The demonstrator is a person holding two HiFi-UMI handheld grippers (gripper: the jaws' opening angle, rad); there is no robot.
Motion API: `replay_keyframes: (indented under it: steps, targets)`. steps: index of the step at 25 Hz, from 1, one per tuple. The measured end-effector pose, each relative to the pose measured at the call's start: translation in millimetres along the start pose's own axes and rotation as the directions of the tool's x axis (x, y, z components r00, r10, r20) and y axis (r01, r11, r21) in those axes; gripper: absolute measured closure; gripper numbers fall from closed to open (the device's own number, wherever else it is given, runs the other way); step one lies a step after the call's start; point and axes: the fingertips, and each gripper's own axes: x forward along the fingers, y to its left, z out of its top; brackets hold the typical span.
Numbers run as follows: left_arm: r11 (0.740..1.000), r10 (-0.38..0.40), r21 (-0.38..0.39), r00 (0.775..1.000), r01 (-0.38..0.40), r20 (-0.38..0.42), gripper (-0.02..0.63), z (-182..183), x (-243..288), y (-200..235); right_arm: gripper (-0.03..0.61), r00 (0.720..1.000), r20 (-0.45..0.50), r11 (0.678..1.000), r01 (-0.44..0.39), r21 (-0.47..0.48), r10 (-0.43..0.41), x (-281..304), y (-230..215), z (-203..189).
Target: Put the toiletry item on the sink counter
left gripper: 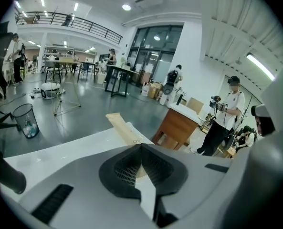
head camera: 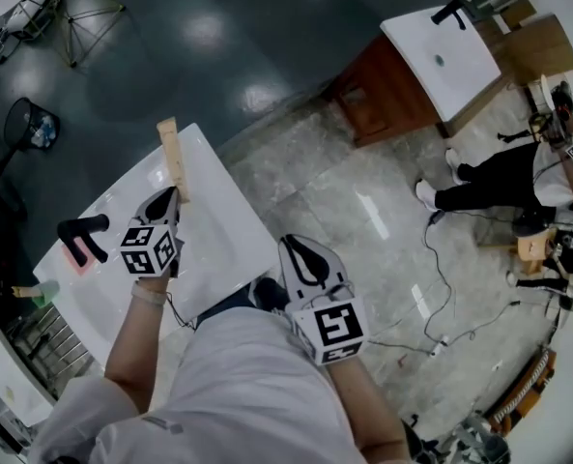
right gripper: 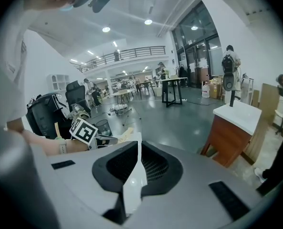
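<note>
Left gripper [head camera: 170, 199] [left gripper: 141, 147]: jaws pressed together, pinching the near end of the toiletry item [head camera: 173, 158] [left gripper: 123, 128], a flat, pale, wood-coloured strip. Head view: its long axis runs 6 to 12 o'clock, with the free end at 12, tipped a hair toward 11. It lies over the far corner of the white sink counter [head camera: 218, 230] [left gripper: 60, 151], and the free end pokes past the edge over the dark floor. Can't tell if it touches the counter. Left gripper view: the strip points off the jaws toward 11 o'clock. The black faucet [head camera: 81, 233] is at 9 o'clock from this gripper, well apart. The left forearm [head camera: 136, 346] is bare and reaches up from 7 o'clock.

Right gripper [head camera: 291, 249] [right gripper: 139, 144]: jaws closed on each other with nothing between them, off the counter's 4 o'clock edge, over the floor. The right forearm [head camera: 368, 404] comes in from 5 o'clock, with the gripper aimed toward 11.
</note>
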Motion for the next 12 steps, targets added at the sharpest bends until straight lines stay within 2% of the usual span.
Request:
replay_keyframes:
  steps: [12]
  targets:
    - [0.999,0.035,0.035,0.998,-0.033,-0.05,0.592,-18.2,27.6,10.7,0.546,0.999,-0.031,0.999,0.035,0.003,-0.035,1.0,-10.3,-5.2]
